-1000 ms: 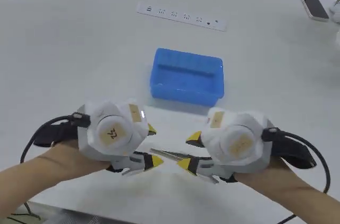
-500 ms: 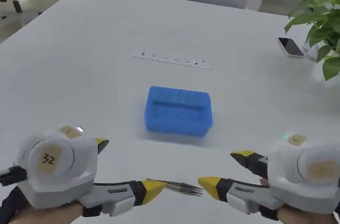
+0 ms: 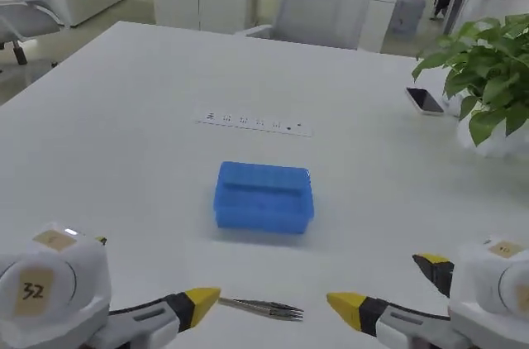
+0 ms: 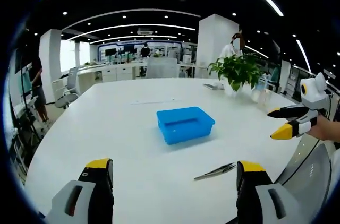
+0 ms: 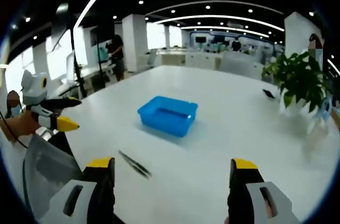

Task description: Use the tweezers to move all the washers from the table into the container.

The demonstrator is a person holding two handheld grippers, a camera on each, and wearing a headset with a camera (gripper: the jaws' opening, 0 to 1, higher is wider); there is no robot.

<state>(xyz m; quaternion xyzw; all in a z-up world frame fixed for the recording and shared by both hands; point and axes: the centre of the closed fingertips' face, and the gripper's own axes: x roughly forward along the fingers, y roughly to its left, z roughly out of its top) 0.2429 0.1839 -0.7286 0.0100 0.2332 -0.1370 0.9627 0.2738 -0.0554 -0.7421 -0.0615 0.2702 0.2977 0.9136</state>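
Note:
A blue rectangular container (image 3: 263, 198) stands open in the middle of the white table. Metal tweezers (image 3: 260, 308) lie flat on the table in front of it, between my two grippers. My left gripper (image 3: 153, 270) is at the lower left, open, its yellow tip just left of the tweezers. My right gripper (image 3: 387, 283) is at the lower right, open and holding nothing. In the left gripper view the tweezers (image 4: 215, 171) lie near the right jaw, with the container (image 4: 185, 124) beyond. The right gripper view has the tweezers (image 5: 134, 164) near its left jaw and the container (image 5: 167, 114) ahead.
A white power strip (image 3: 254, 123) lies behind the container. A phone (image 3: 424, 100) and a potted plant (image 3: 483, 76) are at the far right. A chair (image 3: 331, 2) stands at the table's far edge.
The head camera has tilted up, so the room behind shows. Both grippers have spread apart, left to the left and right to the right. The tweezers stay on the table.

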